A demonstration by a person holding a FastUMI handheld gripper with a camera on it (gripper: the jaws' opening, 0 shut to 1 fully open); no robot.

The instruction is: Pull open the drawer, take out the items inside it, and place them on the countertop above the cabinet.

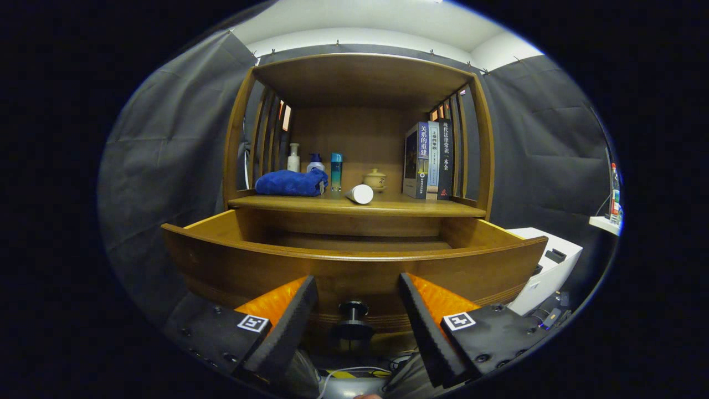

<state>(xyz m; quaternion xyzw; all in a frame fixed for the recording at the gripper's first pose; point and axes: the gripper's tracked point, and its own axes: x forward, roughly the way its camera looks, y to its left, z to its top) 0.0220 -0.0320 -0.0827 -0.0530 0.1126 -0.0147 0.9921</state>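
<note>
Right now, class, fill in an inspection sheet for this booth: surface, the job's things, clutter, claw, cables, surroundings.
Surface: countertop holds several things.
Job's things: drawer pulled open; its inside is hidden behind the front panel; knob between the fingers.
Clutter: blue cloth, three bottles, white cylinder lying down, small lidded pot, upright books.
Claw: claw open, fingers either side of the knob, not touching it.
Cables: white cable below the claw.
Surroundings: dark cloth wall, white machine beside the cabinet.
</note>
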